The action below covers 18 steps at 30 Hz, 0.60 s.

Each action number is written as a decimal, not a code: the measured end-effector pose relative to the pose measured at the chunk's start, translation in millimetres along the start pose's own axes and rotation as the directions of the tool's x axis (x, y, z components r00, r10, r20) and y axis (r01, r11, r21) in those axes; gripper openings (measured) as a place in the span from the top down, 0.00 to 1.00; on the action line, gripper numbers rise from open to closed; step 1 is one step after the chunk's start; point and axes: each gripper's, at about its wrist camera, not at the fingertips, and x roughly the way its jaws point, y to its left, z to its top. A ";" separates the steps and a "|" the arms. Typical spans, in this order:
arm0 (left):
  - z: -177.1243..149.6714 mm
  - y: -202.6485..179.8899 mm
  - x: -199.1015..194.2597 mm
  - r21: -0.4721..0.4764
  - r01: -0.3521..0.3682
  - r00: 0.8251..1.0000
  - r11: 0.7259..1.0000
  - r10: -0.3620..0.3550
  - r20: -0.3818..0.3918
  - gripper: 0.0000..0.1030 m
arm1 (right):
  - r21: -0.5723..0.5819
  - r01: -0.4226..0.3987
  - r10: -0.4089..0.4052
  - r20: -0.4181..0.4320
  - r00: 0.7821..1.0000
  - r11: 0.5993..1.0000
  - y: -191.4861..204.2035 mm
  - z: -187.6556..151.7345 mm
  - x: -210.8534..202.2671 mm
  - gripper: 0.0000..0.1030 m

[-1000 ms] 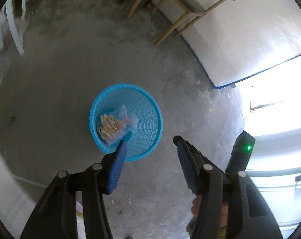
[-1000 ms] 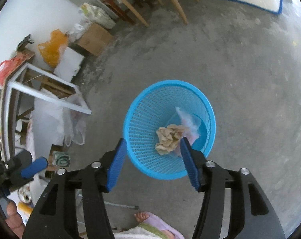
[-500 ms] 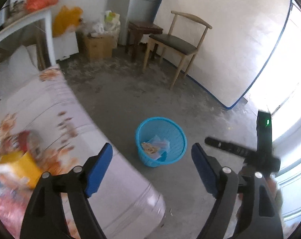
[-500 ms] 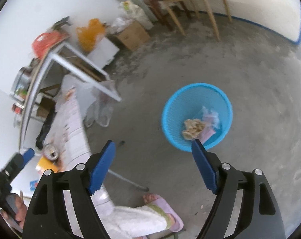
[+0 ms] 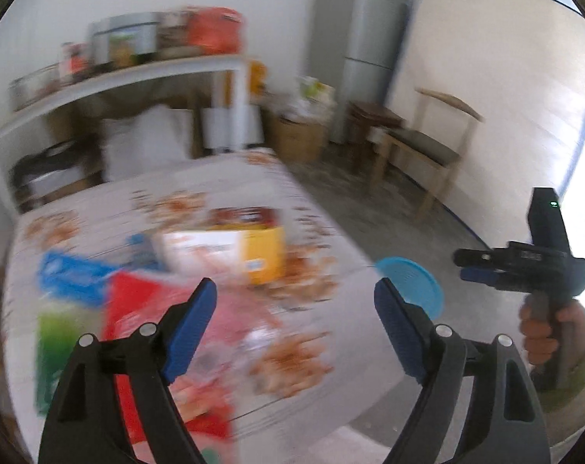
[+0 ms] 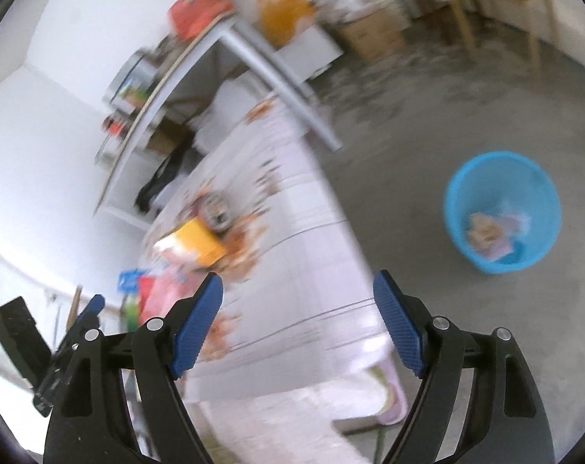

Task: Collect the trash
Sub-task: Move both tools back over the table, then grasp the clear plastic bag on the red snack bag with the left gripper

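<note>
Both views are motion-blurred. My left gripper (image 5: 294, 309) is open and empty above a table with a patterned cloth (image 5: 323, 208). On the table lie a yellow box (image 5: 223, 251), a red packet (image 5: 137, 301), a blue packet (image 5: 72, 274) and a green packet (image 5: 60, 340). The blue basket (image 5: 412, 286) stands on the floor past the table's right edge. My right gripper (image 6: 298, 311) is open and empty over the table's edge (image 6: 315, 282); the basket (image 6: 501, 208), holding crumpled trash (image 6: 486, 232), is to its right. The yellow box (image 6: 194, 243) shows there too.
A white shelf rack (image 5: 130, 77) with jars and bags stands behind the table. A wooden chair (image 5: 431, 147), a cardboard box (image 5: 300, 135) and a fridge (image 5: 358, 38) line the far wall. The right gripper (image 5: 532, 263) shows in the left wrist view. A slippered foot (image 6: 389, 406) is below.
Both grippers have swung up and away from the blue basket toward the table, and their jaws have spread wider. The basket now sits off to the right in both views.
</note>
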 end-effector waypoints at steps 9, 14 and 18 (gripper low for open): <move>-55.2 71.9 -15.4 -0.081 -0.159 0.987 0.984 0.158 -0.016 0.39 | -0.073 -0.105 0.088 -0.215 0.973 0.992 76.6 -19.7 83.2 0.26; -63.6 88.1 -4.5 -0.059 -0.167 0.986 0.984 0.167 0.004 0.59 | -0.039 -0.107 0.093 -0.276 0.957 0.993 98.6 -35.2 107.0 0.26; -72.2 98.9 11.4 -0.071 -0.142 0.990 0.987 0.140 -0.027 0.75 | -0.004 -0.112 0.106 -0.291 0.951 0.994 102.5 -45.3 108.7 0.26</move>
